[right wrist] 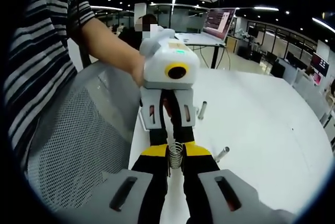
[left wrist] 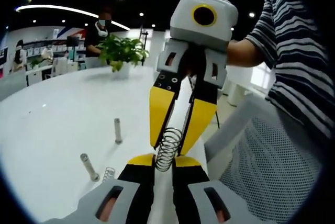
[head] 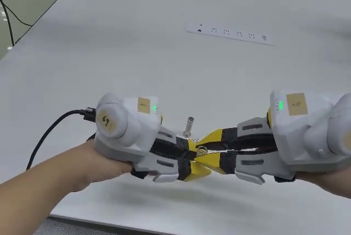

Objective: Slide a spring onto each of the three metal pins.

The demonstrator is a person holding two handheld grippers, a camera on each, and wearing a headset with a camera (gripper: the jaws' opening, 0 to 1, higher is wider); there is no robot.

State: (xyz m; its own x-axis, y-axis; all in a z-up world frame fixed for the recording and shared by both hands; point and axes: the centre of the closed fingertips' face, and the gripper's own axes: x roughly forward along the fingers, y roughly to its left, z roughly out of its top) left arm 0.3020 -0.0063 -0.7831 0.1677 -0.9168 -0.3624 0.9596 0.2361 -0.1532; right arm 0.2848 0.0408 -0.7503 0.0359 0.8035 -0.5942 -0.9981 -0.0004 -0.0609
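Near the table's front edge my two grippers meet tip to tip. A small steel spring (head: pixel 201 150) sits between them. In the left gripper view the spring (left wrist: pixel 167 148) has its lower end between my left gripper's (left wrist: pixel 163 161) yellow tips and its upper end between the right gripper's (left wrist: pixel 170 141) jaws. In the right gripper view the spring (right wrist: pixel 175 155) is pinched by my right gripper (right wrist: pixel 175 152). One metal pin (head: pixel 190 127) stands upright just behind. I see that upright pin (left wrist: pixel 118 130), a leaning pin (left wrist: pixel 88 165) and a loose spring (left wrist: pixel 108 173) beside it.
A white power strip (head: pixel 230 33) lies far back on the white table (head: pixel 137 54). A black cable (head: pixel 49 136) trails from the left gripper. A mesh chair (right wrist: pixel 78 145) and the person's striped sleeve (left wrist: pixel 293 41) are close behind the table edge. Another pin (right wrist: pixel 222 154) lies tilted.
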